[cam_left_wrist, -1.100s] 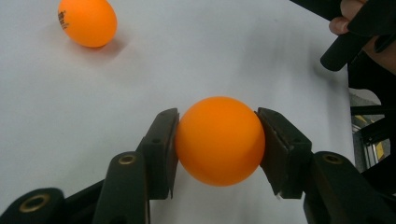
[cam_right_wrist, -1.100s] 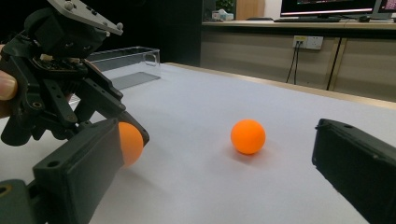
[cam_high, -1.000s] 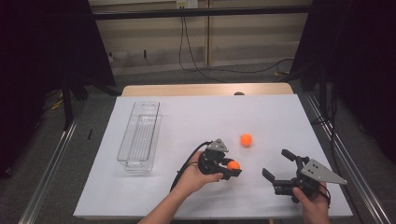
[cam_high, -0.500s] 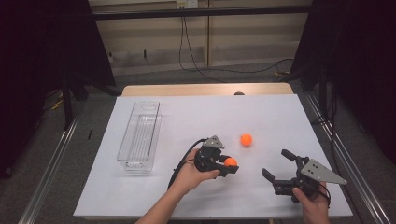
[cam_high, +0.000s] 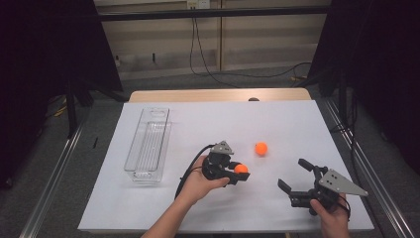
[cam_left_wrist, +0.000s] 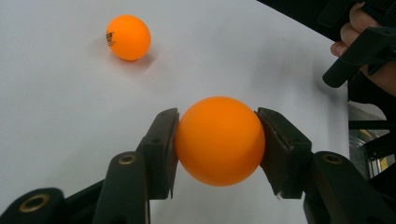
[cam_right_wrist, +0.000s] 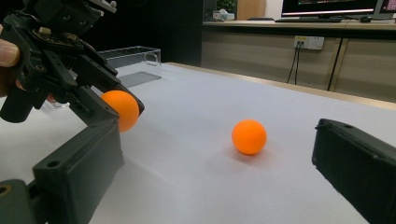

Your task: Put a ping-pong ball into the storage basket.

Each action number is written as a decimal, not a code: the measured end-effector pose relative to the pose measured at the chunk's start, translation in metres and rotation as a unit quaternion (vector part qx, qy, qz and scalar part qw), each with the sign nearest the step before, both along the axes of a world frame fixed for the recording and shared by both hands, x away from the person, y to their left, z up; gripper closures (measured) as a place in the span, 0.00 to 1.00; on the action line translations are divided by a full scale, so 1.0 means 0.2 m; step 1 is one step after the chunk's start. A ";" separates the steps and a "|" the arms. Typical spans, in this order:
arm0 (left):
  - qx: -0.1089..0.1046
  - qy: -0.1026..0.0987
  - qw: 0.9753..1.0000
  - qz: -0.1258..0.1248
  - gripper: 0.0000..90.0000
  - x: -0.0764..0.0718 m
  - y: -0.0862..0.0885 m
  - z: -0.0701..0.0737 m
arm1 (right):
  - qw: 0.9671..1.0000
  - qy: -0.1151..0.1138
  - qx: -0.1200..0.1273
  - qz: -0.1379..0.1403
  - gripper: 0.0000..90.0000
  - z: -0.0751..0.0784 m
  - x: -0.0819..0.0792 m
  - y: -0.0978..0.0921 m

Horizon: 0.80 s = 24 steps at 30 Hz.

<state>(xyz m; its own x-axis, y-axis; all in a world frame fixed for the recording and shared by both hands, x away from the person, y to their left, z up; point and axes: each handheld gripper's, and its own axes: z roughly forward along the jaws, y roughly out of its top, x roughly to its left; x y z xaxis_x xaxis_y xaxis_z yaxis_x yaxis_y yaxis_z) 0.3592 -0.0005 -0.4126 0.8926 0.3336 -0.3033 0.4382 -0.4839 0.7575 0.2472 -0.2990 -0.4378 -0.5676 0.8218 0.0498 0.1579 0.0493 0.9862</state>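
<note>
My left gripper [cam_high: 240,171] is shut on an orange ball [cam_left_wrist: 219,140], clamped between both pads a little above the white table; the same held ball [cam_right_wrist: 121,110] appears at the left of the right gripper view. A second orange ball [cam_high: 261,148] lies loose on the table, up and to the right of the left gripper; it sits at the upper left in the left gripper view [cam_left_wrist: 128,37] and mid-frame in the right gripper view [cam_right_wrist: 249,136]. My right gripper [cam_high: 294,174] rests open near the table's front right, jaws spread wide, nothing between them.
A clear plastic tray [cam_high: 147,144] stands lengthwise on the left side of the white table [cam_high: 297,119], empty as far as I can tell. A wooden edge runs along the far side. Cables trail on the floor behind.
The left gripper has lifted slightly and drifted a little to the left with its ball. The right gripper and the loose ball have stayed put.
</note>
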 end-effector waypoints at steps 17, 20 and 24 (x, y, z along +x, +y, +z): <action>-0.001 0.005 1.000 0.002 0.56 0.01 0.03 0.01 | 1.000 0.000 -0.002 0.001 0.02 0.00 0.00 0.00; 0.000 0.006 1.000 0.003 0.56 0.01 0.03 0.01 | 1.000 0.000 -0.001 0.001 0.02 0.00 0.00 0.00; 0.002 0.005 1.000 0.005 0.56 0.02 0.04 0.02 | 1.000 0.001 -0.001 0.001 0.02 0.00 0.00 0.00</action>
<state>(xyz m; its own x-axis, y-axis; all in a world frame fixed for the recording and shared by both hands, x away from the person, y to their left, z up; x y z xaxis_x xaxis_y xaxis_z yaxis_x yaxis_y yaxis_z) 0.3625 0.0080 -0.4090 0.8867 0.3432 -0.3099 0.4496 -0.4834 0.7511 0.2471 -0.2985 -0.4378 -0.5694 0.8206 0.0486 0.1594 0.0522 0.9858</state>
